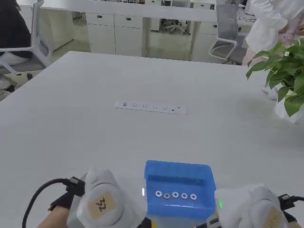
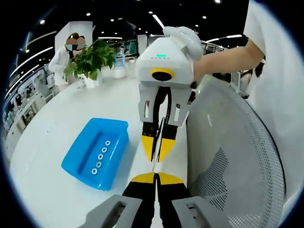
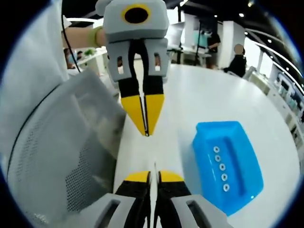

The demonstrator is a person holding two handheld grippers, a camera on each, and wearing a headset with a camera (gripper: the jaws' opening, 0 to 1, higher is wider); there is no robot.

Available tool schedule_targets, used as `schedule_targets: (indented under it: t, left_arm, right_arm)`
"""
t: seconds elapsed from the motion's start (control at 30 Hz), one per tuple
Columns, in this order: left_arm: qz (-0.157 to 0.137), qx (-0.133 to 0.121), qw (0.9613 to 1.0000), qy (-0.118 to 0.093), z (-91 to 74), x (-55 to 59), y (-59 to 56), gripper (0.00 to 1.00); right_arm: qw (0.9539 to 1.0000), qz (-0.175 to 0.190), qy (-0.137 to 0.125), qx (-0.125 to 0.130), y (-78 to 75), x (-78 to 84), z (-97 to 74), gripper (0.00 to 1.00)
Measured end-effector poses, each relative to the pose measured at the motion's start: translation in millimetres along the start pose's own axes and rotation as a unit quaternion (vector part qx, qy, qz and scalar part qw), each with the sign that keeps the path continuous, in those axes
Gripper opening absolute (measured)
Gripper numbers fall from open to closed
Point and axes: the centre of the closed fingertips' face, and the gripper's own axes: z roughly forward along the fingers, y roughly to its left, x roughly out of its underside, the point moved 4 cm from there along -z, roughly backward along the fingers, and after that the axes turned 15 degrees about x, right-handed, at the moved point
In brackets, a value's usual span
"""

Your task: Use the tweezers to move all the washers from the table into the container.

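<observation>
left gripper [image 3: 146, 127]: your jaws together, nothing between | container [image 1: 178, 167]: between grippers, five washers [image 1: 175, 194] rowed inside, job looks finished | right gripper [image 2: 158, 151]: clamped on tweezers [image 2: 160, 134]; squeeze steadily, lower tips gently beside the container.

Five washers [image 1: 175, 194] inside blue container [image 1: 178, 170]

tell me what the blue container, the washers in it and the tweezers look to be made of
Blue container: likely plastic; uniform saturated colour, rounded moulded rim, slight gloss. Washers: probably metal; pale silvery rings, five in a row, too small for certainty. Tweezers: apparently metal; a thin pale sliver, finish unclear.
</observation>
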Motion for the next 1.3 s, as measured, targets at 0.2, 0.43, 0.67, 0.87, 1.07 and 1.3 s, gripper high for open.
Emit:
schedule_targets:
  t: [0.2, 0.43, 0.67, 0.87, 1.07, 1.3]
  left_arm:
    - [-0.005, -0.026, 0.9994, -0.022, -10.3, 1.9, 8.8, 0.0]
    - [-0.009, -0.021, 0.9994, -0.025, -11.3, 1.8, 5.9, 0.0]
    - [-0.012, -0.02, 0.9995, -0.022, -9.0, 3.9, 2.9, 0.0]
    - [-0.013, -0.024, 0.9992, -0.028, -8.8, 4.5, -0.3, 0.0]
    - [-0.015, -0.025, 0.9991, -0.031, -8.6, 4.3, -1.1, 0.02]
    - [-0.02, -0.032, 0.9992, -0.011, -1.4, 12.5, 4.1, 0.05]
  right_arm:
    - [1.0, 0.01, -0.001, 0.0, -2.1, -1.4, -1.7, 0.03]
    - [0.9999, -0.01, 0.01, -0.002, 1.0, -3.4, -0.4, 0.02]
    - [0.9997, -0.018, 0.018, -0.002, -3.3, -9.6, -1.0, 0.02]
    - [0.9995, -0.026, 0.016, 0.001, -8.9, -14.3, -2.9, 0.02]
    - [0.9988, -0.043, 0.022, -0.002, -8.6, -14.1, -2.0, 0.02]
    - [0.9987, -0.05, 0.009, -0.002, -5.7, -20.7, -5.6, 0.02]
